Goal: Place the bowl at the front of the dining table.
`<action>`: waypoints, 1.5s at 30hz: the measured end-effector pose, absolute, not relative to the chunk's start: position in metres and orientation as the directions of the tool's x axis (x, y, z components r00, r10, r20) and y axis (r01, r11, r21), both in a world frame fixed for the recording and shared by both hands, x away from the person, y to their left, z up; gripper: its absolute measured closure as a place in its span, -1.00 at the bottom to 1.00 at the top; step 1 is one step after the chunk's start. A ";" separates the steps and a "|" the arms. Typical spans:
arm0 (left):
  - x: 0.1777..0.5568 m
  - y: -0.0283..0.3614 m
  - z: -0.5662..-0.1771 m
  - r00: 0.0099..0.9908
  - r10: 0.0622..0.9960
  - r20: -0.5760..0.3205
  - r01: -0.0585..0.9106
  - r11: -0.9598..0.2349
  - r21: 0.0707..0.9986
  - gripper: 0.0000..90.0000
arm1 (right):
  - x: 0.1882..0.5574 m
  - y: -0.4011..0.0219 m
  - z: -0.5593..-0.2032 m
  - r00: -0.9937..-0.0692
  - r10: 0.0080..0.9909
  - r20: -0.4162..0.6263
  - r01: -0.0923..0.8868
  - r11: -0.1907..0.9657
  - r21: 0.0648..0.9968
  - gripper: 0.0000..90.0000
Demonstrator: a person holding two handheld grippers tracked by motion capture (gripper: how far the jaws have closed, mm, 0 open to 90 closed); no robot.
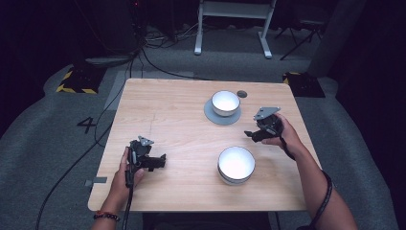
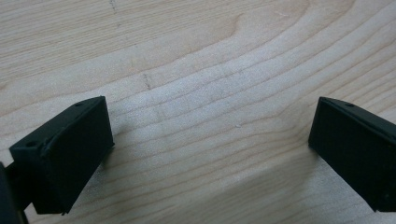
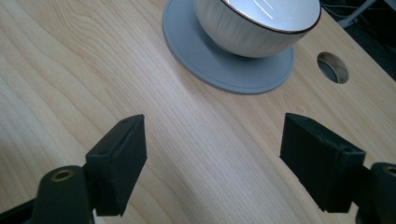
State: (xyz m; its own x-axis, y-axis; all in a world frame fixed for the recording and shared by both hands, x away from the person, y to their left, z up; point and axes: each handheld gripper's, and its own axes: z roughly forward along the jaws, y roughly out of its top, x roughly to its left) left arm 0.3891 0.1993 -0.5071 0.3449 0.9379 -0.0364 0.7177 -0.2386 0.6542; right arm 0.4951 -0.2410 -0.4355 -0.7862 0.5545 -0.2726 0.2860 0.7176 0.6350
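Observation:
A small white bowl sits on a grey saucer at the back middle of the wooden table. A larger white bowl stands nearer the front, right of centre. My right gripper hovers to the right of both bowls, open and holding nothing. In the right gripper view the small bowl and saucer lie ahead of my right gripper. My left gripper rests low at the front left, open and holding nothing. In the left gripper view my left gripper has bare wood between its jaws.
A round cable hole is cut in the table just behind the saucer; it also appears as a hole in the right gripper view. Cables and a white frame's legs lie on the floor beyond the table.

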 end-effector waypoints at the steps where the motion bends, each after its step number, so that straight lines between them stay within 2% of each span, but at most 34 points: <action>1: 0.389 0.199 -0.507 0.345 0.938 -0.036 0.717 -0.239 0.654 -1.00 | 0.495 -0.242 -0.436 -0.787 0.554 -0.272 0.285 0.717 0.636 -0.48; 16: 0.389 0.199 -0.507 0.345 0.938 -0.036 0.717 -0.239 0.654 -1.00 | 0.476 -0.259 -0.442 -0.783 0.568 -0.251 0.299 0.699 0.650 -0.49; 29: 0.389 0.199 -0.507 0.345 0.938 -0.036 0.717 -0.239 0.654 -1.00 | 0.457 -0.269 -0.445 -0.799 0.543 -0.258 0.279 0.714 0.642 -0.50; 30: 0.389 0.199 -0.507 0.345 0.938 -0.036 0.717 -0.239 0.654 -1.00 | 0.454 -0.268 -0.446 -0.790 0.566 -0.233 0.303 0.693 0.655 -0.50; 31: 0.389 0.199 -0.507 0.345 0.938 -0.036 0.717 -0.239 0.655 -1.00 | 0.454 -0.270 -0.446 -0.801 0.543 -0.253 0.279 0.712 0.644 -0.50; 45: 0.389 0.199 -0.507 0.345 0.938 -0.036 0.718 -0.239 0.653 -1.00 | 0.434 -0.279 -0.458 -0.805 0.536 -0.254 0.285 0.724 0.628 -0.50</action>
